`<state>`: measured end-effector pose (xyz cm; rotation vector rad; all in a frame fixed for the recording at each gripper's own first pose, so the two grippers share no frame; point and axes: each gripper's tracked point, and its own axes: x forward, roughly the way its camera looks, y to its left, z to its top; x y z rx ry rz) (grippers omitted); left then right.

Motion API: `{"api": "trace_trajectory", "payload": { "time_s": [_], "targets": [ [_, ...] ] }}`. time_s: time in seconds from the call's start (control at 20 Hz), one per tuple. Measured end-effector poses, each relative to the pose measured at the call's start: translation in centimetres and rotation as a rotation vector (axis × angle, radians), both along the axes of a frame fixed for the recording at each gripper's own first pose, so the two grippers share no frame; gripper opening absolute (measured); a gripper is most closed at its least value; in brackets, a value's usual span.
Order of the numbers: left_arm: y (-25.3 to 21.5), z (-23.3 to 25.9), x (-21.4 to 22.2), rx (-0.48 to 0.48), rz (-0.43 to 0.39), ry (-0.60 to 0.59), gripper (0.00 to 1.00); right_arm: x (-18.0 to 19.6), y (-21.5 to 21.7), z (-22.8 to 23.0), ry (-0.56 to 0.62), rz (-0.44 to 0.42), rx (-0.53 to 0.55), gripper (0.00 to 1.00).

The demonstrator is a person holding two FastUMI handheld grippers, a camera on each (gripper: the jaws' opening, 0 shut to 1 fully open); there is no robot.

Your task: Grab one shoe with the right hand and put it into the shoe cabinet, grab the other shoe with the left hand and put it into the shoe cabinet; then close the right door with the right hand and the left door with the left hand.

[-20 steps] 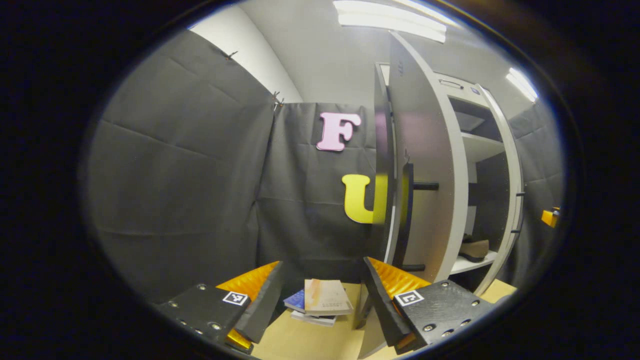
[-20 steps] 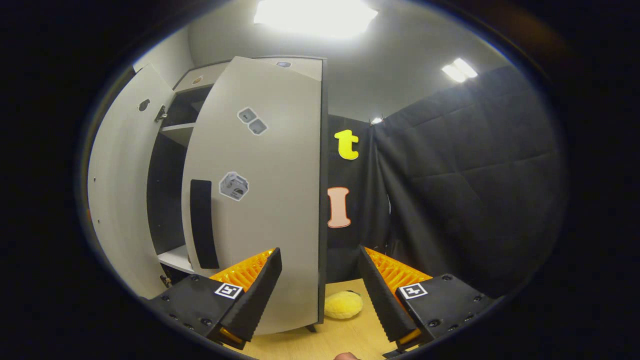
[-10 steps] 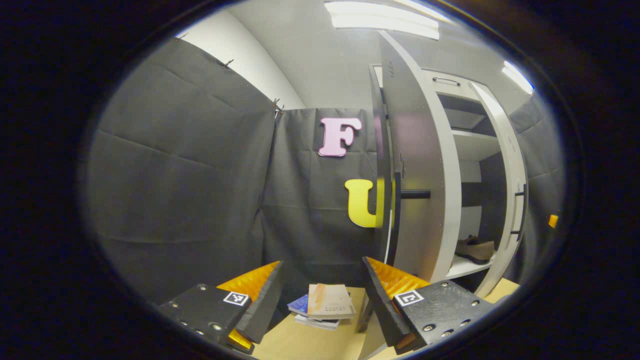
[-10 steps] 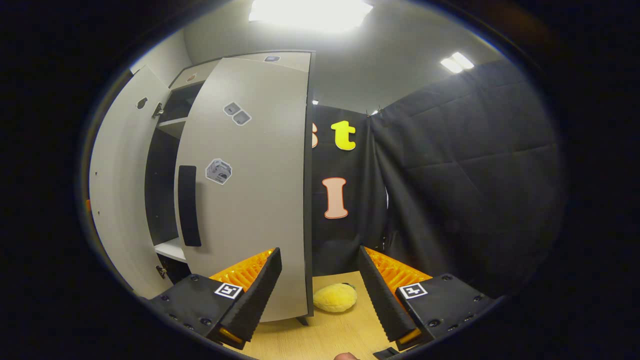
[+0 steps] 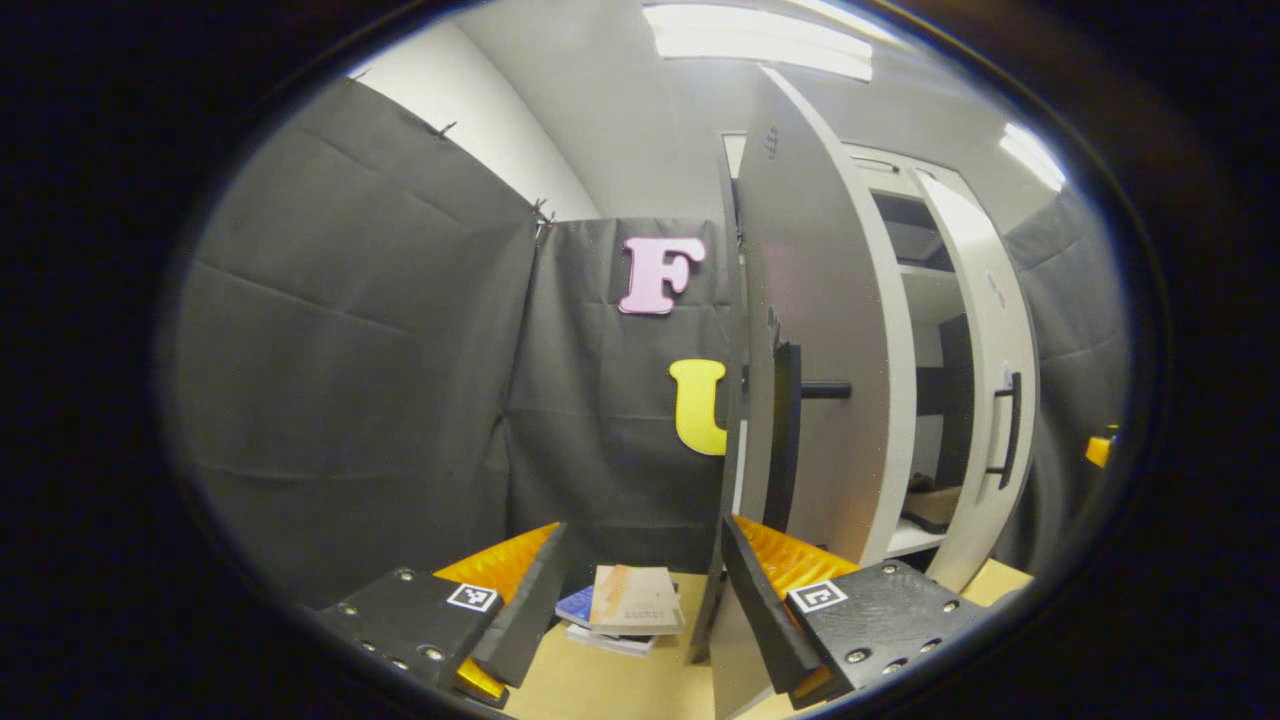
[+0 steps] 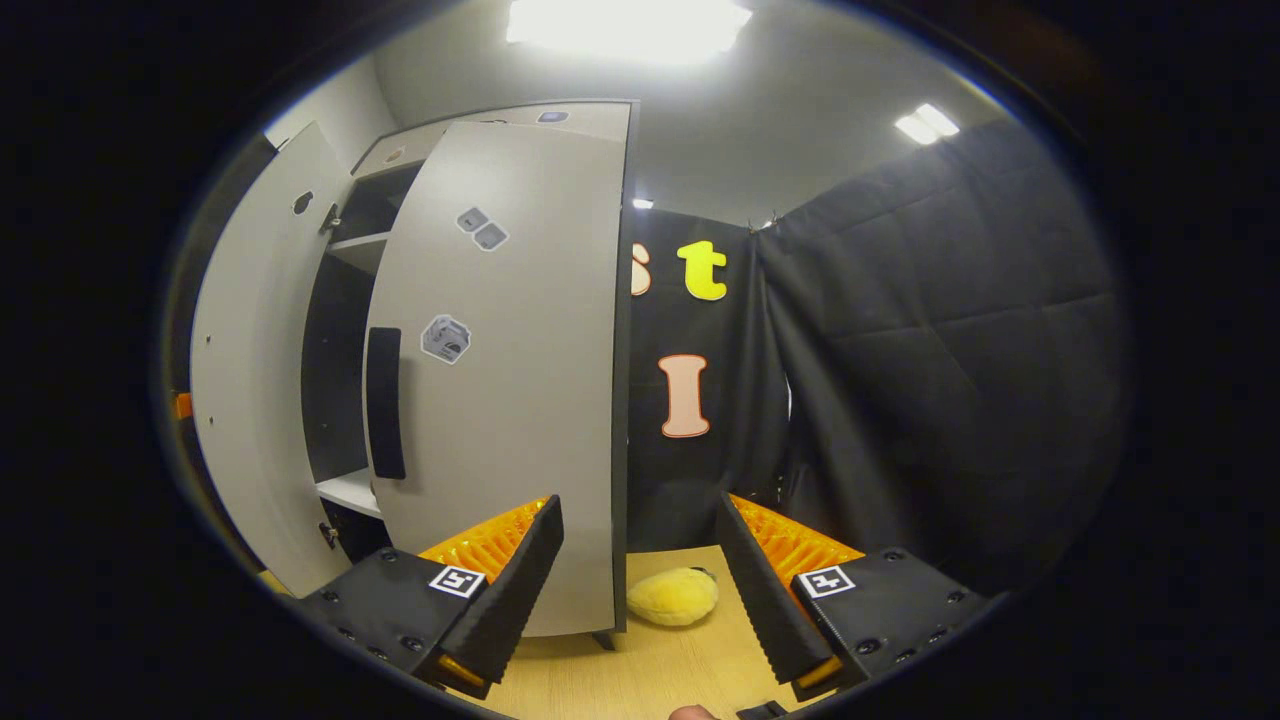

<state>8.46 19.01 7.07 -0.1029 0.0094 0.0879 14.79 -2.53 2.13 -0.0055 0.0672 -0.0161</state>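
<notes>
In the left gripper view we see our left gripper (image 5: 640, 590) with its fingers spread wide and nothing between them. Past the gap, a stack of books (image 5: 630, 608) lies on the floor (image 5: 600, 685); the lower books are mostly hidden under the top one. Right of that stands the left door (image 5: 830, 380), swung partly out so we look at it nearly edge-on, its dark handle (image 5: 785, 440) facing us. Behind its edge the cabinet (image 5: 925, 300) is open only as a narrow slot, with shelves above. On the lowest shelf we can make out part of a brown shoe (image 5: 930, 505); the doors cut off the rest, and we cannot tell whether a second shoe lies beside it. The right door (image 5: 995, 400) closes off the slot on the far side.

In the right gripper view the left door (image 6: 250, 380) stands at the left and the right door (image 6: 520, 400) next to it, partly open, hiding most of the inside. Our right gripper (image 6: 640, 585) is also wide open and empty. A yellow plush (image 6: 672, 597) sits on the floor just right of that door's foot.
</notes>
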Motion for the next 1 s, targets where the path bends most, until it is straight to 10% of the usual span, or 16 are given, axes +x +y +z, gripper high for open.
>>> {"api": "trace_trajectory", "payload": {
  "time_s": [1.0],
  "targets": [
    [-17.1,0.6,5.3,-0.118,-0.236,-0.020,0.91,-2.7,-5.3,-1.5,0.034,-0.058,0.030,0.98]
  ]
}}
